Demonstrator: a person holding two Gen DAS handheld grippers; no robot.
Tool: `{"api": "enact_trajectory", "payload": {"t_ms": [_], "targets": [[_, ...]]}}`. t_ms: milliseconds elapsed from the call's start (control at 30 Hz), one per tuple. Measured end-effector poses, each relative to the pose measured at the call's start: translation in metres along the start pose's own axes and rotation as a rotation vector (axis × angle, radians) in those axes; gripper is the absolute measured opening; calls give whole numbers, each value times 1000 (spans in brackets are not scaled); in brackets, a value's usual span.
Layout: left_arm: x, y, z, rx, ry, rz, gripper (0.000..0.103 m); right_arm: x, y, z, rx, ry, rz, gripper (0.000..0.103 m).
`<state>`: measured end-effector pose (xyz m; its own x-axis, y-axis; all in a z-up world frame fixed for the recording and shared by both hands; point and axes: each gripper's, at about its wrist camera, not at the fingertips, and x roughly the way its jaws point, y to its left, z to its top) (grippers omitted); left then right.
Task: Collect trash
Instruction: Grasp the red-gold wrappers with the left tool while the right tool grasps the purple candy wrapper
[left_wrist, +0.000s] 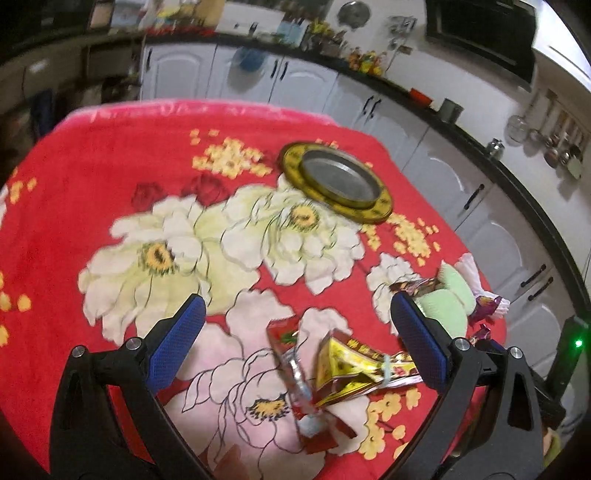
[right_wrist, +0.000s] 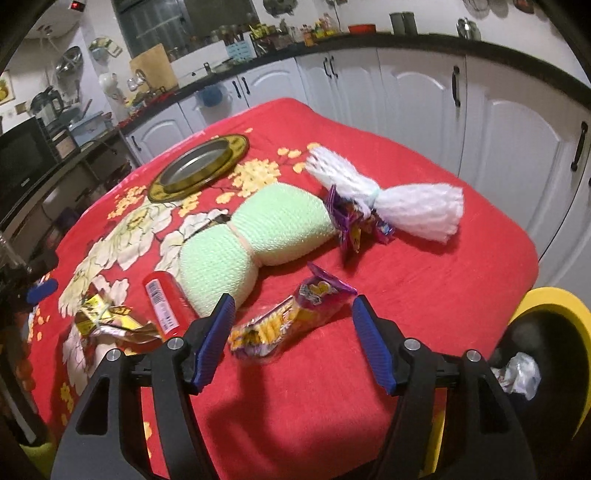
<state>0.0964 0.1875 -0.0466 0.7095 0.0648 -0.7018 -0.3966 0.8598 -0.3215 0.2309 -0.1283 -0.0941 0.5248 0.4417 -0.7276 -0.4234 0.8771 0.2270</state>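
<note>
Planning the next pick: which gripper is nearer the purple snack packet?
Right. The right gripper has the purple snack packet between its open fingers; the left gripper hovers over the yellow wrapper.

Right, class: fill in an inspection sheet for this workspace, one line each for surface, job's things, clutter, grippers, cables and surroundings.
Surface: red floral cloth over the table.
Job's things: snack packet, yellow wrapper, purple wrappers, red wrapper; yellow-rimmed bin at right, trash inside.
Clutter: green foam net, white foam net, red tube, plate.
Grippers: left gripper open above wrappers; right gripper open around snack packet.
Cables: nothing seen.
Surroundings: white cabinets, crowded counter.
</note>
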Motion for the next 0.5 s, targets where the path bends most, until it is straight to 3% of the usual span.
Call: {"api": "enact_trajectory", "payload": {"t_ms": [200,367,400,500], "targets": [[17,8,-8,-65,104,-73,72,17,-5,0,44,28,0,60],[39,13,-19,-117,191,-104,48,20,-8,0,58,22,9,34],[43,15,-21,-129,205,-110,37,20,-10,-2,62,17,9,33],[49,18,-24,-158,221,-132,28,18,-13,-6,77,-2,11,25]]}}
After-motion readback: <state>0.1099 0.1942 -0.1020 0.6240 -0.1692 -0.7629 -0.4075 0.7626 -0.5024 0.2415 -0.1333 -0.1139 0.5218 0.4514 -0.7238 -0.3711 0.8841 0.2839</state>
